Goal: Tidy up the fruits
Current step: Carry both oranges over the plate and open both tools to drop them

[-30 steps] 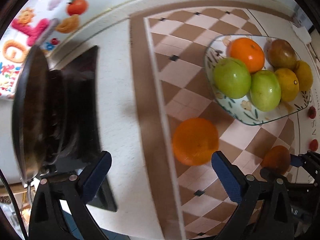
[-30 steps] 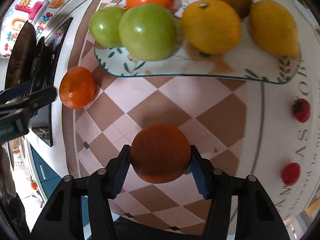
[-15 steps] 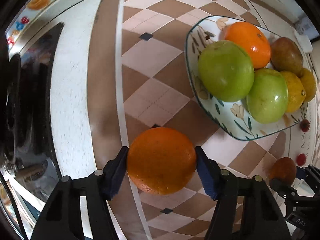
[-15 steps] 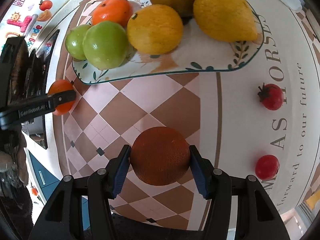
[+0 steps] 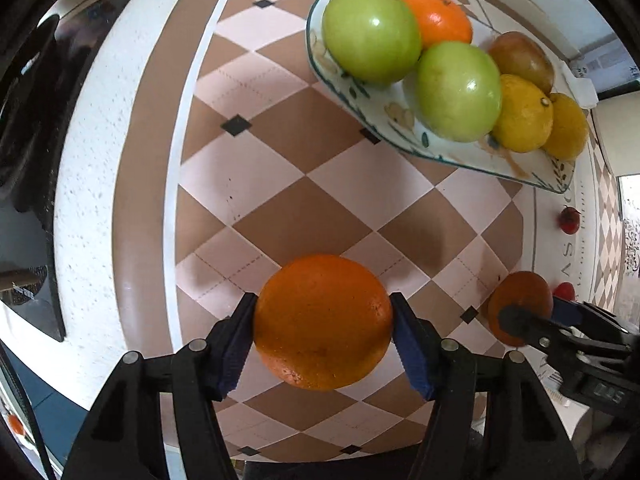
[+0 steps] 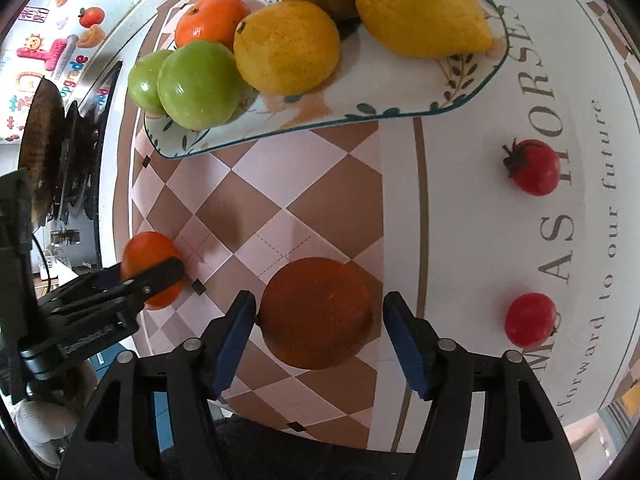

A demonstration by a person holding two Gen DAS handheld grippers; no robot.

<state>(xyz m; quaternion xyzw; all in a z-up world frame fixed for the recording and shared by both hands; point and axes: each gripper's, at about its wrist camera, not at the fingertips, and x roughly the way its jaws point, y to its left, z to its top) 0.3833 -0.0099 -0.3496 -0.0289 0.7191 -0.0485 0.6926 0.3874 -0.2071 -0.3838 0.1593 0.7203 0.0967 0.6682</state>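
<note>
The table wore a cloth with brown and pink squares (image 5: 280, 184) and a white edge. A dark stove top (image 5: 36, 80) sat far to the left.

The left gripper (image 5: 323, 314) was squeezed tight on a round, bright orange fruit (image 5: 320, 344), with both blue pads pressing its sides. The white oval plate with painted leaves (image 5: 396, 114) lay ahead of it and to the right, well apart. Two green apples, an orange, a brown fruit and two yellow fruits filled it.

The right gripper (image 6: 318, 314) sat around a darker, brownish orange (image 6: 316, 292). Its jaws were a bit wider than the fruit, with a gap by the right pad, so I think it was not gripping. The plate lay straight ahead of it, with a bare patch on the near right side.

Two small red tomatoes (image 6: 534, 166) lay farthest right on the white cloth.
</note>
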